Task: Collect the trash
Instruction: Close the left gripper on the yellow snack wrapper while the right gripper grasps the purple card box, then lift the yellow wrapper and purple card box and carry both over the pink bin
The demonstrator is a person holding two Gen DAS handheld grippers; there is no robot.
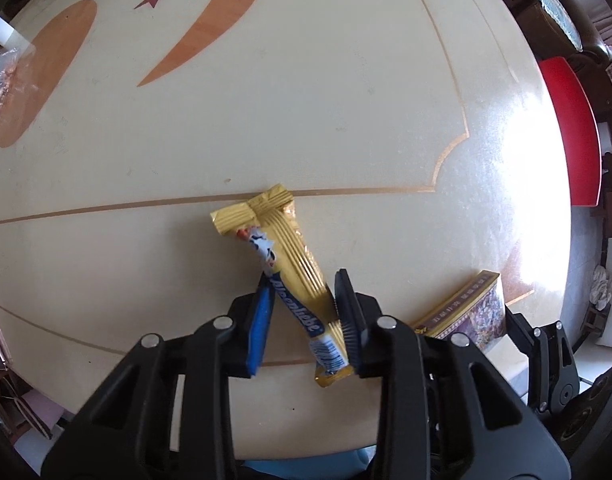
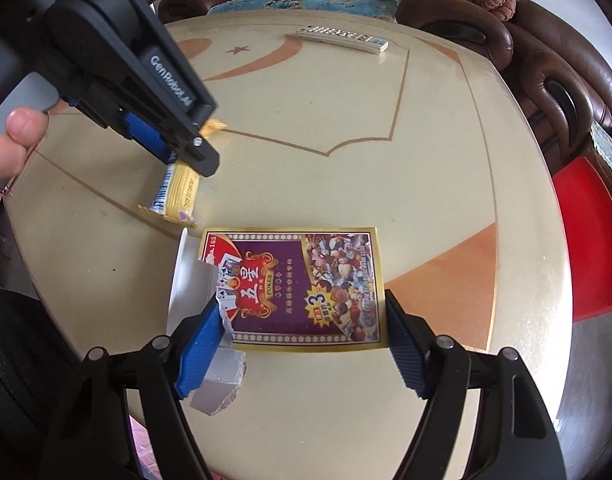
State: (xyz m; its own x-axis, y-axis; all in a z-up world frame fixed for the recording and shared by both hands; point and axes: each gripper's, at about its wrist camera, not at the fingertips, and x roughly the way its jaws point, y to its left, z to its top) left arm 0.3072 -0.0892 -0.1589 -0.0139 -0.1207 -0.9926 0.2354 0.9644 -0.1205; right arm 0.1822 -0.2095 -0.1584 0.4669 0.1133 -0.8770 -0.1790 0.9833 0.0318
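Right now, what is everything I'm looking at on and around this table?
candy wrapper: one, gold and blue, on the table between the left gripper's pads
playing-card box: one, purple and gold, torn open, near edge
remote control: one, white, far side
plastic bag: one, clear, table's left edge
table: one, cream with orange inlay
sofa: one, brown, behind
red stool: one, beside table
left gripper: shut on wrapper
right gripper: open, astride the box
hand: one, holding left gripper
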